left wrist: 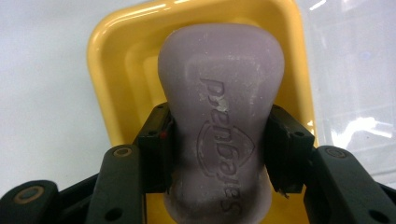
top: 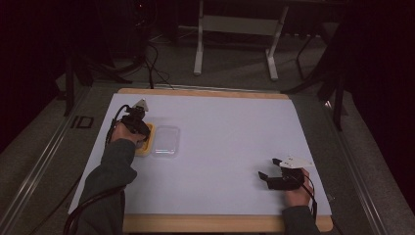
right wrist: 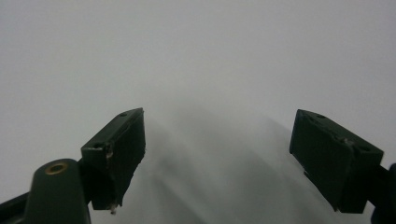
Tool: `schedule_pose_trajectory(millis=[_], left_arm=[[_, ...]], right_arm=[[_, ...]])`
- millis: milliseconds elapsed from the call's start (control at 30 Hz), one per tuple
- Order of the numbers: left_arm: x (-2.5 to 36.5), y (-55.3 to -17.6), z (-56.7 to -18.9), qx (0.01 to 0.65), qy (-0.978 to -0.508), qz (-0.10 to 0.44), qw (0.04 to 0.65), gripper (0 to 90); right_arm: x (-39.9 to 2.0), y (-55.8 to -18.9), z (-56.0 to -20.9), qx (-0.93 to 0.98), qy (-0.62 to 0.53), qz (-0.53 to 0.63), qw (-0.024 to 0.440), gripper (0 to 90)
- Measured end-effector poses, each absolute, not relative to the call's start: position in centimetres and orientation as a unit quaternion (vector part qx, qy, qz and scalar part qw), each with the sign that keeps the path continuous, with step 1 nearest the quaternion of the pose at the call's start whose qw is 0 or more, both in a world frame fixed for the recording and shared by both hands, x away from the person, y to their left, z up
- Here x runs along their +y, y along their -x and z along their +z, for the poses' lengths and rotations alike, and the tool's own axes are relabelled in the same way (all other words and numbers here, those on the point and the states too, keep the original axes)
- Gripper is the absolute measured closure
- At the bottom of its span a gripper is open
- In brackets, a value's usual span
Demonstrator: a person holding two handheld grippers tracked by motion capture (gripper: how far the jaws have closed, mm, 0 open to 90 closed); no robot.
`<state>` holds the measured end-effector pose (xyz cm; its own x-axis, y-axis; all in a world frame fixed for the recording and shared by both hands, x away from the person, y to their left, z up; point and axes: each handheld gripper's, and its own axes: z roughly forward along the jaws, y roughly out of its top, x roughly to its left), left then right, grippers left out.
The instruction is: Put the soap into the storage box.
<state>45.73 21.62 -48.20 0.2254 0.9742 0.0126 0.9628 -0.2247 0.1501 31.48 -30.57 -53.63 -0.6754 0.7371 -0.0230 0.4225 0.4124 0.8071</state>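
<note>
Left tongs [left wrist: 217, 154] gripping one soap bar [left wrist: 219, 93], one yellow dish [left wrist: 112, 70], right tongs [right wrist: 219, 158] open

lilac soap [left wrist: 220, 116], yellow dish [left wrist: 116, 70], black claw [left wrist: 217, 144]

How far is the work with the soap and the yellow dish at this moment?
Done: the clear lid already lies beside the yellow dish, on the white table. In hand: the left gripper is shut on the purple soap bar over the dish. Whether it is going in or coming out cannot be told. The right gripper is open, holding nothing.
</note>
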Motion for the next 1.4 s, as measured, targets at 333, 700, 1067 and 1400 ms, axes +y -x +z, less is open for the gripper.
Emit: schedule_pose_trajectory(millis=[333, 700, 1067, 1400], left_arm=[[22.37, -45.76, -48.69, 0.646, -0.760, 0.047, 0.057, 50.3], [22.32, -45.83, -48.79, 0.661, -0.747, 0.046, 0.058, 50.2], [22.24, -45.70, -49.00, 0.667, -0.741, 0.041, 0.063, 49.1], [22.27, -45.55, -49.08, 0.667, -0.740, 0.036, 0.074, 41.9]], right_arm=[[-30.55, -31.47, -53.64, 0.818, -0.354, 0.410, 0.193, 18.0], [-30.55, -31.48, -53.63, 0.819, -0.354, 0.409, 0.192, 18.0], [-30.53, -31.48, -53.64, 0.819, -0.353, 0.408, 0.192, 18.0], [-30.53, -31.48, -53.64, 0.819, -0.353, 0.408, 0.193, 18.0]])
